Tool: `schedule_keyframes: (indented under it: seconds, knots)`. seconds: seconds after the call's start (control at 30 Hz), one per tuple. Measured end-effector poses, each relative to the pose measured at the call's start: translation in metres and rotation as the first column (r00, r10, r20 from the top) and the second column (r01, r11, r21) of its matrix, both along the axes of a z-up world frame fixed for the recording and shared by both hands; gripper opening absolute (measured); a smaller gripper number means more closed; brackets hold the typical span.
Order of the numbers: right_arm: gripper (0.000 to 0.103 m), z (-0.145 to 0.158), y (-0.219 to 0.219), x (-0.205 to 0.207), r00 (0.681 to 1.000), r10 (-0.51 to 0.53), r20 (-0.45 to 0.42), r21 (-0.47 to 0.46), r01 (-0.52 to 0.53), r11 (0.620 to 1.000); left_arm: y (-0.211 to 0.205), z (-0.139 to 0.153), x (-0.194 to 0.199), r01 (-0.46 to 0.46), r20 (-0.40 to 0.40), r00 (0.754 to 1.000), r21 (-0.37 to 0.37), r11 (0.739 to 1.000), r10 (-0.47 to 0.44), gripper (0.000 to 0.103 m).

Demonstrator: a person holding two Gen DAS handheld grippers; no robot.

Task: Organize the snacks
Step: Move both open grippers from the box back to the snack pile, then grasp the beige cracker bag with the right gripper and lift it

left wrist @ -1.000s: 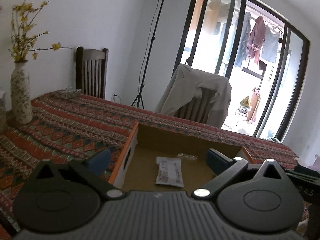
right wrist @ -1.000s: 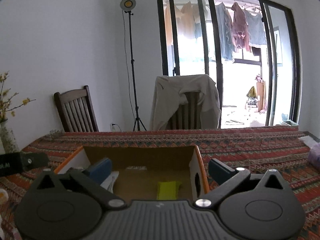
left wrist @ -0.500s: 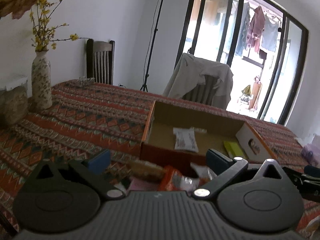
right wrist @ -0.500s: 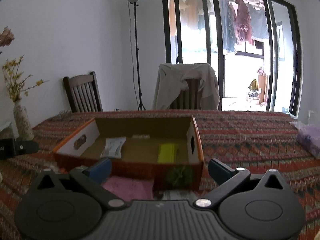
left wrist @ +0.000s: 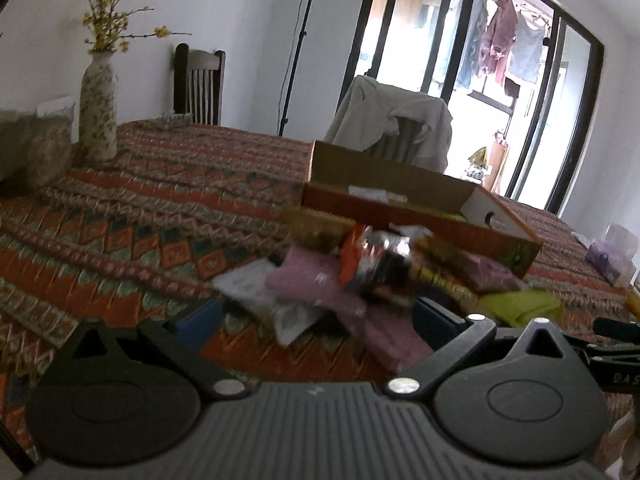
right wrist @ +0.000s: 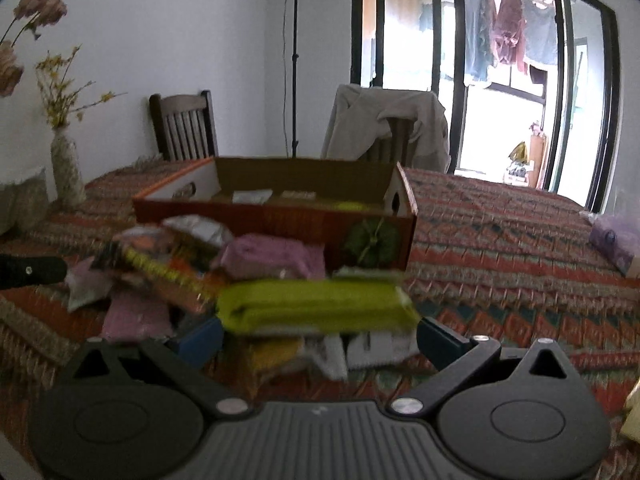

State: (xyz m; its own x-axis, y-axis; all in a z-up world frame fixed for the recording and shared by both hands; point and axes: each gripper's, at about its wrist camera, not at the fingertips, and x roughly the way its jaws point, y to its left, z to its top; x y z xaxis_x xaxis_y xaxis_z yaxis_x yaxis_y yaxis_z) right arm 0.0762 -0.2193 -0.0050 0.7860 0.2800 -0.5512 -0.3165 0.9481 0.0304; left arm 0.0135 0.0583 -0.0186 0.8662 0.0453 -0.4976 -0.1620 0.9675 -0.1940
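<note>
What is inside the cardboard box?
The cardboard box holds a white packet and something yellow-green. Its front wall hides most of the floor, so anything else lying low inside cannot be seen.

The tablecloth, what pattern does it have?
The tablecloth has woven zigzag and diamond stripes in red, orange and teal. It shows best in the right wrist view.

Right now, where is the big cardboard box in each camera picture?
Left wrist view: the cardboard box sits right of centre, behind the snack pile.
Right wrist view: the box sits in the middle, behind the lime-green packet.
Shared landmark: the chair draped with a grey jacket stands behind the box.
</note>
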Motion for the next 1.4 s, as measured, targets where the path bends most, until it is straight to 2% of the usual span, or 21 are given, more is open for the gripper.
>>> schedule_keyframes:
  seconds: [0.1, 0.33, 0.5, 0.67, 0.87, 0.97, 1.03, 1.1, 1.23, 1.4]
  knots:
    - [0.103, -0.007, 0.001, -0.007, 1.000, 0.010, -0.013, 0.000, -0.010, 1.000, 0.001, -0.005, -0.005, 0.002, -0.013, 1.000, 0.003, 1.000, -0.002, 0.103]
    - [0.100, -0.008, 0.012, -0.007, 0.999, 0.031, 0.020, -0.035, -0.030, 0.999, 0.002, -0.007, -0.007, 0.006, -0.013, 1.000, -0.006, 1.000, -0.006, 0.103]
    - [0.083, -0.014, 0.023, 0.010, 0.999, 0.050, -0.003, -0.076, -0.050, 0.996, 0.004, -0.008, -0.009, 0.003, -0.012, 1.000, -0.013, 1.000, -0.004, 0.103]
    - [0.071, -0.021, 0.033, 0.030, 0.997, 0.056, -0.052, -0.092, -0.061, 0.994, 0.010, -0.008, -0.010, -0.008, -0.013, 1.000, -0.023, 1.000, 0.007, 0.103]
    - [0.073, -0.031, 0.037, 0.038, 0.993, 0.079, -0.086, -0.069, -0.085, 0.994, 0.015, -0.012, -0.009, -0.015, -0.023, 1.000, -0.045, 0.999, 0.014, 0.103]
    - [0.070, -0.031, 0.033, 0.039, 0.991, 0.091, -0.097, -0.041, -0.095, 0.995, 0.015, -0.013, -0.008, -0.015, -0.028, 1.000, -0.047, 0.999, 0.013, 0.103]
    - [0.066, -0.032, 0.033, 0.037, 0.990, 0.106, -0.092, -0.037, -0.110, 0.993, 0.014, -0.014, -0.008, -0.011, -0.031, 0.999, -0.048, 0.999, 0.010, 0.103]
    - [0.052, -0.032, 0.034, 0.033, 0.988, 0.134, -0.077, -0.037, -0.137, 0.990, 0.013, -0.014, -0.008, -0.009, -0.033, 0.999, -0.048, 0.999, 0.008, 0.103]
    - [0.049, -0.030, 0.040, 0.019, 0.992, 0.126, -0.020, -0.083, -0.127, 0.988, 0.011, -0.015, -0.009, -0.007, -0.032, 0.999, -0.045, 0.999, 0.005, 0.103]
    - [0.048, -0.026, 0.036, 0.003, 0.992, 0.127, 0.028, -0.062, -0.125, 0.990, 0.012, -0.014, -0.009, -0.013, -0.033, 0.999, -0.046, 0.999, 0.012, 0.103]
